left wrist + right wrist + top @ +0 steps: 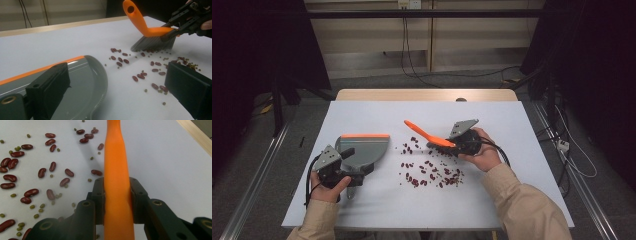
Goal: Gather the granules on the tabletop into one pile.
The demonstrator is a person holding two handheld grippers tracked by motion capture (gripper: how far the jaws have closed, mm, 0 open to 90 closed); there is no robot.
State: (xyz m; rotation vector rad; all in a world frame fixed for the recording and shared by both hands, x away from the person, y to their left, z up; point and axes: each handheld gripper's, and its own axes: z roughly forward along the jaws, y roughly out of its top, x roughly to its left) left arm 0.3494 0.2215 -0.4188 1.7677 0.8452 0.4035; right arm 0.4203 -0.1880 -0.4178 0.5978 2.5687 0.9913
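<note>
Left gripper (pixel 343 159) sits low at the near-left of the white tabletop (pixel 377 205), and whether its jaws pinch the grey plastic dustpan with the orange front lip (pixel 362 148) cannot be told: in the left gripper view the jaws stand wide apart, the pan (pixel 82 85) lying between and under them. Just off to its right, dark red kidney beans (pixel 432 172) and tiny green beans (pixel 160 91) lie scattered loose on the table. Beyond the spill, right gripper (pixel 455 142) is clamped firmly on the orange-handled brush with grey bristles (pixel 428 134); its own view shows both jaws pressed against the handle (pixel 116 182), which runs straight ahead. Bristles (pixel 153 43) touch the table at the spill's far edge.
</note>
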